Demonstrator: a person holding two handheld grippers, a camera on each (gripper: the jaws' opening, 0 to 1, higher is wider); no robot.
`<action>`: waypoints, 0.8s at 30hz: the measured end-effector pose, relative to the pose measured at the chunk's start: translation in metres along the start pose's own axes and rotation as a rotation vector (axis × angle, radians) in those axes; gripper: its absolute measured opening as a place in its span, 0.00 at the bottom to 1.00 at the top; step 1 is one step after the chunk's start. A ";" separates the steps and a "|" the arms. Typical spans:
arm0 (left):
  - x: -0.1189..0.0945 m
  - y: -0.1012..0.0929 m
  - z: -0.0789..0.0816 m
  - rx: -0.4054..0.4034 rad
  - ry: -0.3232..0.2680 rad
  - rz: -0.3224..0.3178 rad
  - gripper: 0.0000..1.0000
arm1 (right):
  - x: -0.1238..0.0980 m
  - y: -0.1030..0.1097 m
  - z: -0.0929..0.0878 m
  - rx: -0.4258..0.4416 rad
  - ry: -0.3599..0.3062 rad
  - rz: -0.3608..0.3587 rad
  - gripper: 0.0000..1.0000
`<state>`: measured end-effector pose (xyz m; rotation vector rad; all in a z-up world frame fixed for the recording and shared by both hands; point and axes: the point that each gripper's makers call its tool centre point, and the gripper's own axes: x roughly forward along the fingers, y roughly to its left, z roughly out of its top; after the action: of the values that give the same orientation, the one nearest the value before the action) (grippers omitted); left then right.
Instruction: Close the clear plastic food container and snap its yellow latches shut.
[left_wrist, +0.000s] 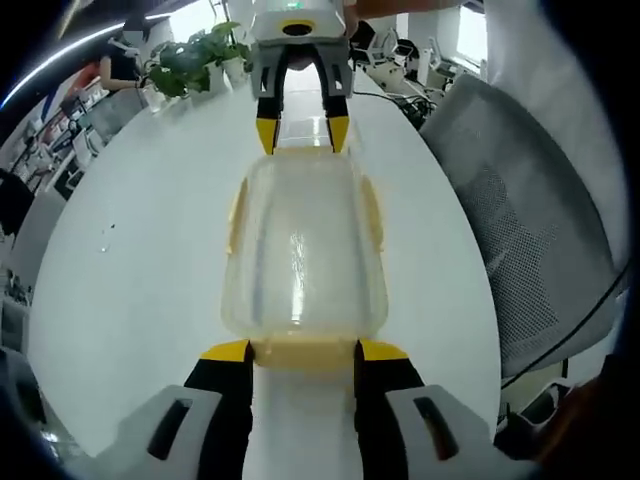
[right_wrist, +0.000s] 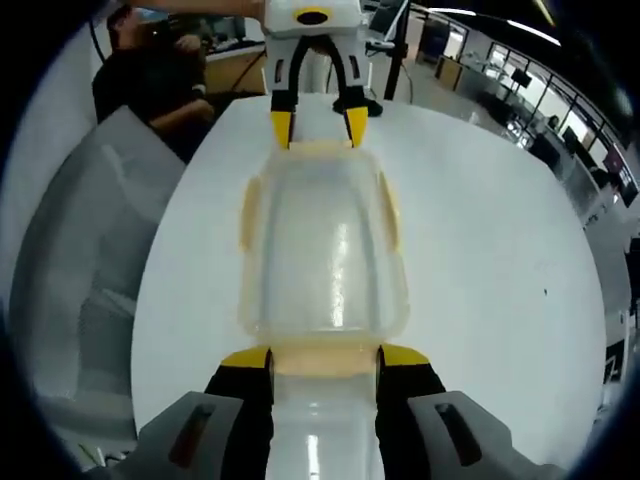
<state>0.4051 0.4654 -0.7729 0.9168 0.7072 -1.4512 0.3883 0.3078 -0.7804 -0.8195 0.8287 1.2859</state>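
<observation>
the clear container (left_wrist: 303, 255) sits lidded on the white worktop (left_wrist: 140, 260), between both hand-held grippers: left (left_wrist: 303, 352) and right (right_wrist: 324, 358), jaws spread wide at opposite end latches. press each yellow latch (left_wrist: 303, 350) squarely down, evenly.

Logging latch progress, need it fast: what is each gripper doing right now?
Left gripper: open, its jaws either side of a yellow end latch of the container.
Right gripper: open, at the opposite end latch.
</observation>
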 end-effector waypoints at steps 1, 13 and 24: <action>0.000 0.000 0.001 0.003 0.000 0.002 0.38 | -0.001 0.000 0.000 0.001 -0.003 -0.001 0.38; -0.006 0.005 0.020 0.011 -0.008 0.005 0.38 | -0.018 -0.004 -0.006 0.000 -0.011 -0.012 0.38; -0.004 0.002 0.040 0.006 -0.017 -0.001 0.38 | -0.033 -0.001 -0.018 -0.001 -0.001 -0.010 0.38</action>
<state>0.4021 0.4333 -0.7496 0.9082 0.6914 -1.4614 0.3853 0.2766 -0.7601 -0.8228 0.8224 1.2776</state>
